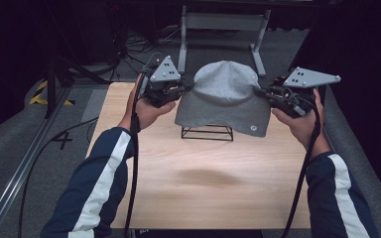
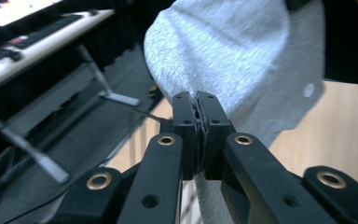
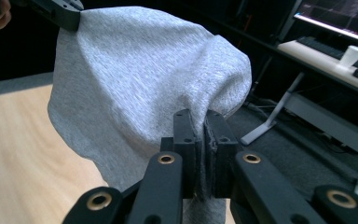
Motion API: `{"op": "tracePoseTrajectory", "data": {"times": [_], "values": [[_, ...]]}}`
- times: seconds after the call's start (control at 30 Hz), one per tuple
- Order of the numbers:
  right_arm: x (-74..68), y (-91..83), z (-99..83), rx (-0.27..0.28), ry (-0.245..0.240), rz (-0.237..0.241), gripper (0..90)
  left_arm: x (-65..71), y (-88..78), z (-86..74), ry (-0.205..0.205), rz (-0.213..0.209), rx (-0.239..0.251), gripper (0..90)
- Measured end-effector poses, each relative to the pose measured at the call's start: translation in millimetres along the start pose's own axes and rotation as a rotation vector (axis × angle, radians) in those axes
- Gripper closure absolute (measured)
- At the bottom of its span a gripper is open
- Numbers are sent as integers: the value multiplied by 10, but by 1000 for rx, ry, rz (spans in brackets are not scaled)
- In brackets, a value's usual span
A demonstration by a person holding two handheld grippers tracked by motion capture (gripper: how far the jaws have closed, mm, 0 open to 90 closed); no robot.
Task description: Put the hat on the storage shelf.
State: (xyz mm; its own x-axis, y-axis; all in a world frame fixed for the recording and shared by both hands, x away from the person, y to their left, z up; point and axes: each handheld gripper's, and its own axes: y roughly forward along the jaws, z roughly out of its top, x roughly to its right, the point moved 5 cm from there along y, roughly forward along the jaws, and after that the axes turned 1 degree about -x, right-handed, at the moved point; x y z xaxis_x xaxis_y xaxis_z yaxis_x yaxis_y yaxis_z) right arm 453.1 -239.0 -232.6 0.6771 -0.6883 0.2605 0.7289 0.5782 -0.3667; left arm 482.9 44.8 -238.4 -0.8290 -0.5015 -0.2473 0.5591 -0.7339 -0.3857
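High view: grey beanie (image 1: 223, 96) hangs crown-up (both tongs clamped).

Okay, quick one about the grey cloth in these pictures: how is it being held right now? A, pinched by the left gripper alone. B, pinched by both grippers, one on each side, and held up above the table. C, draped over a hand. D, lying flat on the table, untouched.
B: the left gripper and the right gripper each clamp an edge of the grey cloth, which hangs above the wooden table.

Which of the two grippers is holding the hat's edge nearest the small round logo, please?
The right gripper; the round logo sits at the grey hat's lower corner below it, far from the left gripper.
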Motion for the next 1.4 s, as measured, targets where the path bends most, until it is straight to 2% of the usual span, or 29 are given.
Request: {"op": "tracePoseTrajectory", "data": {"times": [0.13, 0.2, 0.27, 0.4, 0.5, 0.63, 0.7, 0.77, 0.83, 0.87, 0.97, 1.07, 1.13, 1.3, 1.4], "values": [[63, 137, 139, -7, 10, -13, 849, -135, 6, 102, -24, 42, 25, 877], [97, 186, 192, -19, -7, -31, 849, -167, 34, 125, -26, 45, 20, 877], [156, 206, 255, -2, 6, -36, 850, -191, 78, 140, -31, 51, 14, 877], [268, 256, 305, 7, 44, -39, 850, -269, 155, 124, -49, 65, -1, 877], [307, 291, 328, 6, 44, -48, 850, -337, 187, 124, -72, 65, 13, 876], [364, 404, 377, -13, 27, -72, 850, -463, 265, 140, -88, 94, 5, 876], [383, 441, 392, -8, 32, -71, 850, -480, 287, 139, -102, 89, 2, 876], [398, 460, 395, -9, 29, -76, 850, -514, 325, 136, -105, 102, -2, 876], [415, 496, 392, -11, 40, -74, 850, -526, 364, 124, -112, 91, -7, 877], [423, 517, 384, -13, 43, -73, 850, -532, 388, 113, -105, 104, -18, 877], [445, 565, 354, -18, 54, -66, 850, -536, 420, 78, -123, 84, -18, 876], [432, 578, 320, -20, 55, -54, 850, -520, 427, 43, -119, 68, -23, 876], [418, 568, 303, -20, 48, -50, 850, -507, 418, 32, -123, 57, -17, 876], [378, 525, 250, -9, 54, -26, 850, -449, 346, 33, -99, 47, -11, 876], [325, 508, 212, -5, 41, -13, 850, -420, 287, 4, -105, 41, -5, 876]]}}
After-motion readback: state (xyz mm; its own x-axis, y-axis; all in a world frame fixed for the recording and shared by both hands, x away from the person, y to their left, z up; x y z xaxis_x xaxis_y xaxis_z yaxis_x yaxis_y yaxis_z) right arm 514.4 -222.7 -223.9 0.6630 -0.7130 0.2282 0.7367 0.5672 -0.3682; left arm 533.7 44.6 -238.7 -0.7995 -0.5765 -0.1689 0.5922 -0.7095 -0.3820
